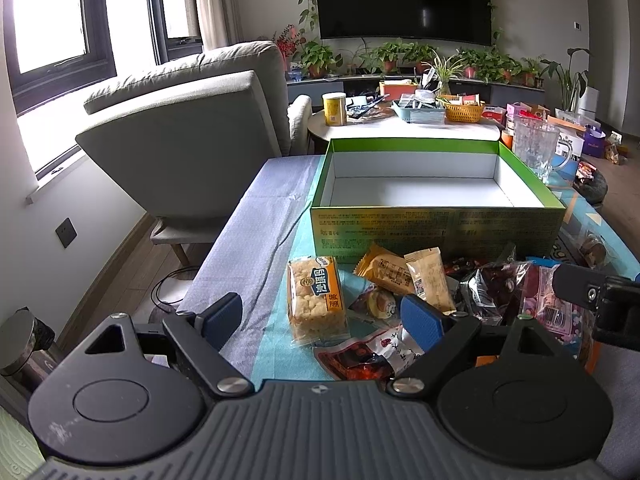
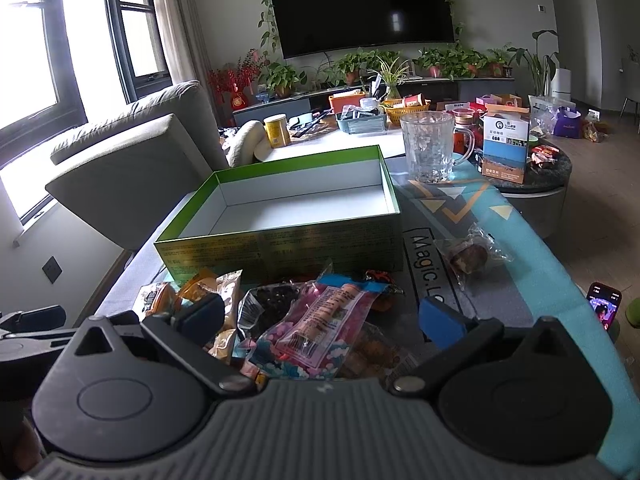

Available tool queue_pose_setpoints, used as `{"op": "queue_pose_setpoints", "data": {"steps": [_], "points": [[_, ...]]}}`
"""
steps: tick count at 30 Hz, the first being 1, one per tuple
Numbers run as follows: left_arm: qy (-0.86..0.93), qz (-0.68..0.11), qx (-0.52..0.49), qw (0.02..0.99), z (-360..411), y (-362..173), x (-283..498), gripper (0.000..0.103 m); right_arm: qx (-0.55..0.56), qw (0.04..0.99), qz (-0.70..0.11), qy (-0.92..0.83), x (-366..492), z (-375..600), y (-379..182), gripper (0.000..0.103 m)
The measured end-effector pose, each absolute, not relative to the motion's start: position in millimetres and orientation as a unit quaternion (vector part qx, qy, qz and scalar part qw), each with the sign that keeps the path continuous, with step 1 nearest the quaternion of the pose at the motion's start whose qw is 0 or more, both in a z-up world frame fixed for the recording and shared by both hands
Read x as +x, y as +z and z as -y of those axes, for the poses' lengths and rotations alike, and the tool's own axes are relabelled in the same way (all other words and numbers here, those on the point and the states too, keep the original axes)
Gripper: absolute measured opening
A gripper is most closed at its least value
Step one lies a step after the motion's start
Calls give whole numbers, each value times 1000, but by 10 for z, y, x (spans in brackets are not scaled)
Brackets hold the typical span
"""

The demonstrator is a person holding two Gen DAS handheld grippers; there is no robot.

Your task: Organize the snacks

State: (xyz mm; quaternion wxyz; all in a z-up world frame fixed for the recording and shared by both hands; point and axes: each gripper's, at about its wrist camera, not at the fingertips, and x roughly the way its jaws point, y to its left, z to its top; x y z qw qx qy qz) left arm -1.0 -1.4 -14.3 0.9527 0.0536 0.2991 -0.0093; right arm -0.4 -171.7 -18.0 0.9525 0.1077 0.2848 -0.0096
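An empty green box (image 1: pixel 436 232) (image 2: pixel 280 248) stands open on the table behind a heap of snacks. The heap holds a rice cracker pack (image 1: pixel 316 296), an orange packet (image 1: pixel 386 270), a beige packet (image 1: pixel 430 280), a red-and-white packet (image 1: pixel 360 354), a clear bag of dark fruit (image 1: pixel 496 284) and a pink packet (image 2: pixel 320 320). My left gripper (image 1: pixel 322 318) hovers open over the rice cracker pack, pads clear of it. Wide apart too are the pads of my right gripper (image 2: pixel 320 316), which straddles the pink packet without pressing it.
A glass mug (image 2: pixel 430 148) stands right of the box. One wrapped snack (image 2: pixel 468 258) lies alone on the patterned mat. A phone (image 2: pixel 604 304) rests at the table's right edge. A grey armchair (image 1: pixel 180 140) sits left, and a cluttered round table behind.
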Motion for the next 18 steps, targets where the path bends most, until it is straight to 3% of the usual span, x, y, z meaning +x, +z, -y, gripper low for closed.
{"op": "queue_pose_setpoints", "data": {"steps": [18], "points": [[-7, -304, 55, 951, 24, -159, -12, 86, 108, 951, -290, -9, -16, 1706, -198, 37]]}}
